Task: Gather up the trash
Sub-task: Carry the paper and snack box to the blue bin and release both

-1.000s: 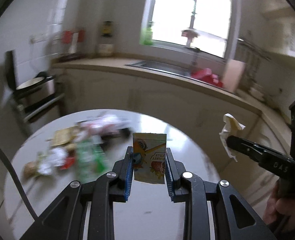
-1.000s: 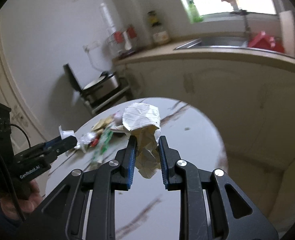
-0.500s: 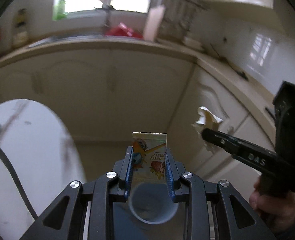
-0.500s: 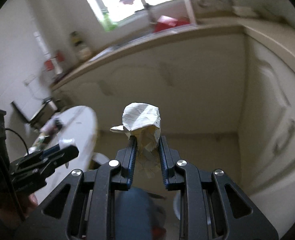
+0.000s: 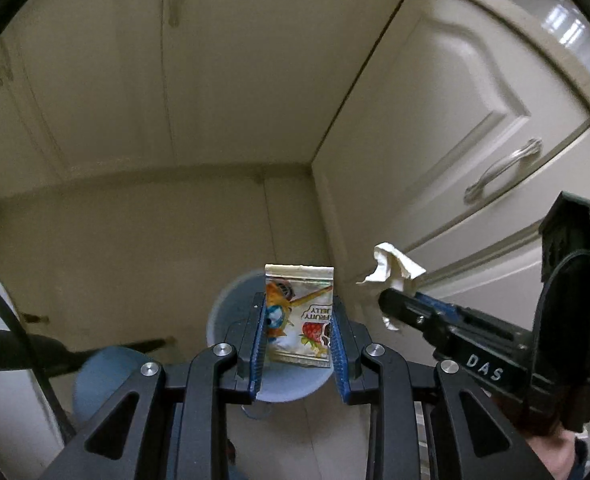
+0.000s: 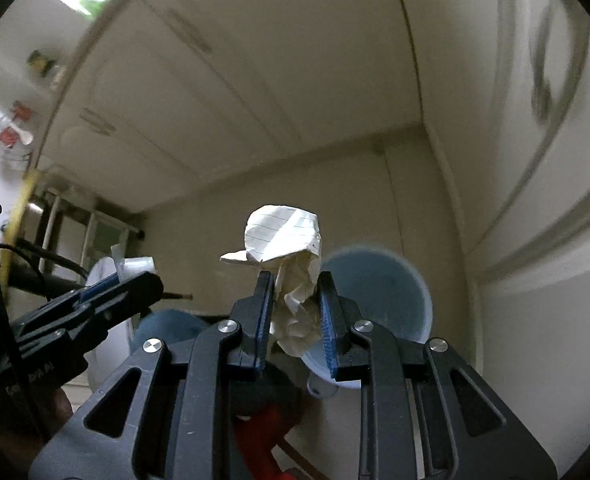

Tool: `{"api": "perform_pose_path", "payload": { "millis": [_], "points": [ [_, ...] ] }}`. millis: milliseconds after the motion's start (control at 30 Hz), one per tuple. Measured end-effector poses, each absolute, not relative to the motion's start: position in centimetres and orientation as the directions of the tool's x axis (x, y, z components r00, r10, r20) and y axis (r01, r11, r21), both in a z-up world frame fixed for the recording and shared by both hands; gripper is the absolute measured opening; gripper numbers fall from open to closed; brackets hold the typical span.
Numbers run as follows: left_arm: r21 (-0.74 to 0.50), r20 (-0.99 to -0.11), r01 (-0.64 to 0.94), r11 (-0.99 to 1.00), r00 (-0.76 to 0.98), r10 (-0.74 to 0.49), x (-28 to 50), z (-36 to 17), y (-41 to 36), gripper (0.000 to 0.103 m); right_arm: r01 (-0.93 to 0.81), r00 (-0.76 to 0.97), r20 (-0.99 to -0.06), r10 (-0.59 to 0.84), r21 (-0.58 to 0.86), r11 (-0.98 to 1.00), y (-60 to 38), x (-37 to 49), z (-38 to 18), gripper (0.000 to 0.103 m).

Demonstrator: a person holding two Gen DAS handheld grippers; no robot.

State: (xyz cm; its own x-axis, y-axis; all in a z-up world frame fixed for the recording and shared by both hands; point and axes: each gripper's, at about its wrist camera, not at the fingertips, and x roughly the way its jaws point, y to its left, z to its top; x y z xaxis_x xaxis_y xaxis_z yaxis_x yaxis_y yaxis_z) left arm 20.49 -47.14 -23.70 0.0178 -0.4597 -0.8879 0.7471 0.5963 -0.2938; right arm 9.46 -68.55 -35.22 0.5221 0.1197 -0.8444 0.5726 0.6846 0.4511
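One sachet point(image 5: 300, 316) at lower centre of the left view, long axis upright, print upside down, clamped between the left gripper's point(image 5: 298, 330) fingers. One paper wad point(image 6: 291, 276) at centre of the right view, also upright, pinched in the right gripper point(image 6: 293, 312). One blue bin point(image 5: 231, 312) behind and below both. Two cabinet doors point(image 5: 447, 128) at right, one handle point(image 5: 503, 176).

Both views now tilt down from the round surface and window to the floor corner by the cabinets. A pale blue bin point(image 5: 231, 312) now sits just beyond the left gripper point(image 5: 298, 344) and the right gripper point(image 6: 293, 312).
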Motion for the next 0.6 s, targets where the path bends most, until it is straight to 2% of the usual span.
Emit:
{"api": "perform_pose_path", "payload": {
  "millis": [167,233,300,333,367,467,533,567,600],
  "points": [
    [-0.304,-0.906,0.737,0.604,-0.028,-0.422,22.2,-26.4,-49.9,0.026,0.616,0.473,-0.868,0.151,0.448,0.648,-69.5,9.2,-39.0,0.022],
    [-0.304,-0.912,0.736,0.605,-0.040,-0.409,23.4,-27.7,-51.0,0.029,0.628,0.455,-0.876,0.160,0.443,0.640,-69.6,9.5,-40.1,0.027],
    [-0.294,-0.919,0.735,0.611,-0.042,-0.391,23.9,-28.4,-51.2,0.039,0.641,0.442,-0.882,0.164,0.438,0.630,-69.7,9.7,-40.9,0.036],
    [-0.294,-0.921,0.731,0.616,-0.043,-0.388,24.1,-28.6,-51.3,0.048,0.647,0.435,-0.884,0.169,0.438,0.624,-69.7,9.7,-41.3,0.038],
    [-0.297,-0.920,0.726,0.621,-0.044,-0.389,24.4,-28.6,-51.4,0.053,0.652,0.430,-0.887,0.172,0.436,0.620,-69.7,9.8,-41.7,0.039],
    [-0.293,-0.922,0.720,0.628,-0.038,-0.386,24.6,-28.5,-51.7,0.058,0.664,0.418,-0.892,0.171,0.428,0.613,-69.8,9.7,-42.3,0.048],
    [-0.287,-0.923,0.720,0.632,-0.029,-0.385,24.6,-28.4,-51.6,0.061,0.672,0.417,-0.894,0.164,0.425,0.607,-69.8,9.7,-42.2,0.068],
    [-0.283,-0.923,0.719,0.635,-0.023,-0.385,24.2,-28.2,-51.3,0.064,0.674,0.417,-0.895,0.159,0.422,0.606,-69.8,9.6,-42.3,0.074],
    [-0.276,-0.924,0.718,0.638,-0.015,-0.383,24.1,-28.0,-51.3,0.065,0.679,0.415,-0.897,0.154,0.418,0.604,-69.9,9.5,-42.2,0.086]
  ]
}}
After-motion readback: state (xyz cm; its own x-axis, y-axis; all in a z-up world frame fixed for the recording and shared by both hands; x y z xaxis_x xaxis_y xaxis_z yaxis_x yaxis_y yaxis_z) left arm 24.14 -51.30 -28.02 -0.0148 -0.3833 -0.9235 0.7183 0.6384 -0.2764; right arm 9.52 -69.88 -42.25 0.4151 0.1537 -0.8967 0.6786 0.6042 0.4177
